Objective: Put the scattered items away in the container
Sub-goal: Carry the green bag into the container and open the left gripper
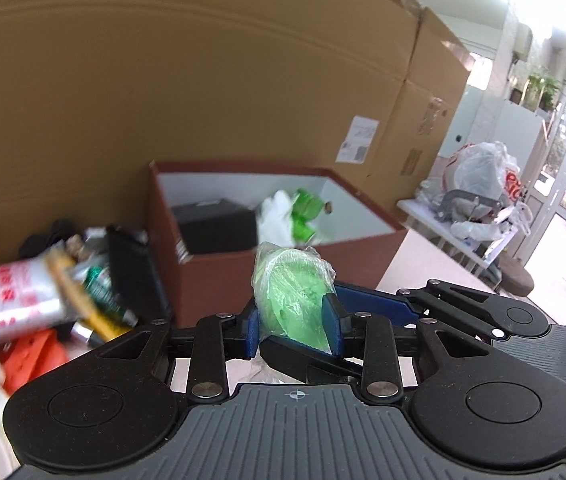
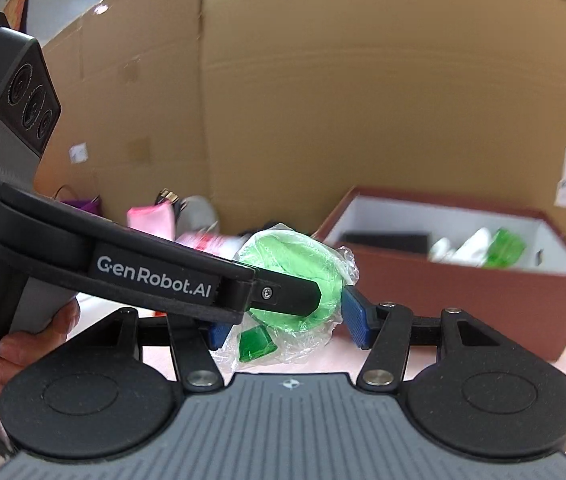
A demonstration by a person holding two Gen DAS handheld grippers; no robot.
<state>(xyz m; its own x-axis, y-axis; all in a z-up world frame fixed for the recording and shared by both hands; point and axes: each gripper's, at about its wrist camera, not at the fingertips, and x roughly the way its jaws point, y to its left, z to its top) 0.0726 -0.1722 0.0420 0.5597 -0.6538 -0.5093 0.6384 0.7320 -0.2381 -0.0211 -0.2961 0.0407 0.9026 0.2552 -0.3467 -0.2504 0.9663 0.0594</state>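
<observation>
The left gripper [image 1: 294, 326] has its blue fingers [image 1: 331, 322] about halfway closed, pressed against either side of a green round thing in clear plastic wrap [image 1: 291, 296], which stands up between them, lifted off the tabletop [image 1: 423, 258]. In the right wrist view the same wrapped green thing [image 2: 295, 268] sits between the fingers of the right gripper [image 2: 289, 326] too; its right blue finger [image 2: 357, 320] touches the crinkled wrap, while the left one is mostly hidden behind the other gripper's black finger, so whether the right gripper truly grips the thing I cannot tell. The loose wrap hangs below with a small darker green piece [image 2: 255, 344] inside it.

A hand [image 2: 23, 344] clasps the handle of the left gripper at the left edge of the right wrist view.

Just beyond the held thing stands the container [image 1: 219, 280], a reddish-brown box with a white inside, open at the top. In it lie a black box [image 1: 215, 226] and a white and green bundle [image 1: 295, 216] (blurred, so no more can be said). To the left of the container a heap of scattered items [image 1: 63, 292] lies on the tabletop: packets, tubes, something orange. Behind everything rise large cardboard boxes [image 1: 163, 80].
</observation>
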